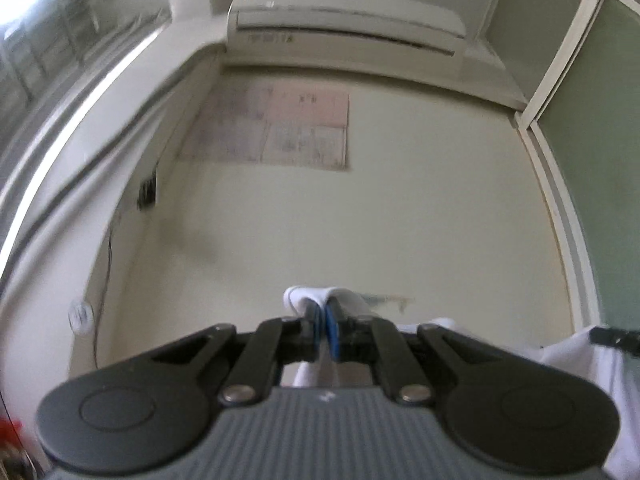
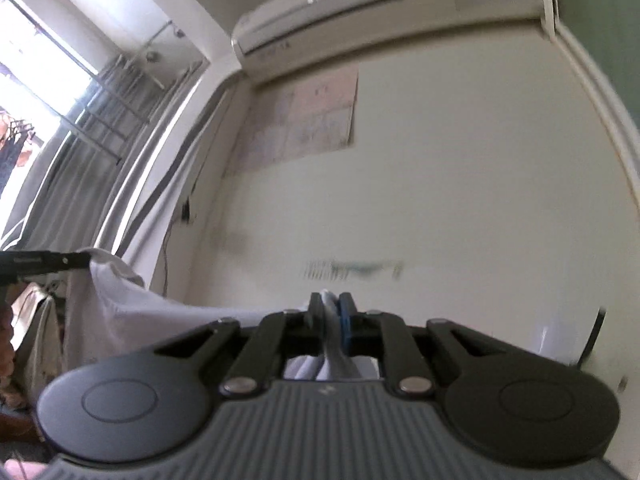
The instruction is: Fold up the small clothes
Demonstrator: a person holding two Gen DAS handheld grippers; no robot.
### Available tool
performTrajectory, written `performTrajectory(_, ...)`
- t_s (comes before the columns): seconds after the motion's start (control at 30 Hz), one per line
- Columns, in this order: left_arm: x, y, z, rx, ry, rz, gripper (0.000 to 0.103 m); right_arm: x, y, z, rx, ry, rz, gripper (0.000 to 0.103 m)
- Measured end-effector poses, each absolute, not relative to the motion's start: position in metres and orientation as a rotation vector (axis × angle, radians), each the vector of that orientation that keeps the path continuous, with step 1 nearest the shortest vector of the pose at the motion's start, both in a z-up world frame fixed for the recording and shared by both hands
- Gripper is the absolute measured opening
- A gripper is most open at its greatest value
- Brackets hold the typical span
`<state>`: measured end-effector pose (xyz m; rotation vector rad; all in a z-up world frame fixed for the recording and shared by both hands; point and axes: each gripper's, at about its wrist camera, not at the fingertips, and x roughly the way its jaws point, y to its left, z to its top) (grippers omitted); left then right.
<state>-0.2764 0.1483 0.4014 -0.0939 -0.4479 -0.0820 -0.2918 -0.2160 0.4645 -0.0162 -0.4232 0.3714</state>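
Both grippers point up at a cream wall and hold one white garment stretched in the air between them. My left gripper (image 1: 325, 312) is shut on a bunched white edge of the garment (image 1: 308, 298). The cloth runs off to the right, where the right gripper's tip shows at the frame edge. My right gripper (image 2: 331, 306) is shut on another white fold of the garment (image 2: 160, 312), which spreads left to the left gripper's tip. The lower part of the cloth is hidden below both cameras.
A white air conditioner (image 1: 344, 20) hangs high on the wall above a pale poster (image 1: 276, 128). Grey curtains and a bright window (image 2: 60, 120) are at the left. A green partition with a white frame (image 1: 580, 100) stands at the right.
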Motion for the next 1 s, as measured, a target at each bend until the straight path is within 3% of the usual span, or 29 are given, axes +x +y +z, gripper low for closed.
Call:
performTrajectory(0.17,-0.206,0.143,0.402,-0.07,-0.332,-0.032,0.004,-0.241,-0.23,0.468,-0.015,-0.348,0.357,0.004)
performTrajectory(0.3,-0.112,0.142,0.364,-0.087,-0.128,-0.015,0.004,-0.163,-0.227,0.431,0.006,-0.179,0.315,0.004)
performTrajectory(0.53,0.089,0.124,0.222,-0.109,0.265,0.017,0.004,0.002,-0.221,0.292,0.036,0.207,0.173,0.004)
performTrajectory(0.6,0.147,0.114,0.162,-0.081,0.372,0.058,0.014,0.051,-0.212,0.232,-0.003,0.352,0.122,0.006)
performTrajectory(0.67,0.198,0.106,0.096,-0.031,0.549,0.123,0.016,0.084,-0.208,0.174,-0.045,0.49,0.039,0.011)
performTrajectory(0.7,0.213,0.107,0.071,-0.019,0.639,0.138,0.015,0.089,-0.212,0.157,-0.017,0.548,0.036,0.021)
performTrajectory(0.77,0.221,0.122,0.046,-0.06,0.716,0.132,0.016,0.081,-0.233,0.142,0.087,0.596,0.084,0.02)
performTrajectory(0.8,0.217,0.136,0.043,-0.102,0.721,0.112,0.016,0.069,-0.246,0.142,0.115,0.593,0.101,0.022)
performTrajectory(0.87,0.196,0.17,0.051,-0.169,0.715,0.073,0.019,0.037,-0.265,0.144,0.112,0.577,0.12,0.037)
performTrajectory(0.9,0.182,0.186,0.057,-0.188,0.698,0.049,0.026,0.016,-0.276,0.146,0.098,0.572,0.128,0.047)
performTrajectory(0.97,0.146,0.219,0.081,-0.188,0.656,0.056,0.038,-0.017,-0.296,0.146,0.085,0.592,0.152,0.051)
performTrajectory(1.0,0.132,0.23,0.096,-0.171,0.644,0.068,0.042,-0.038,-0.304,0.143,0.085,0.609,0.155,0.058)
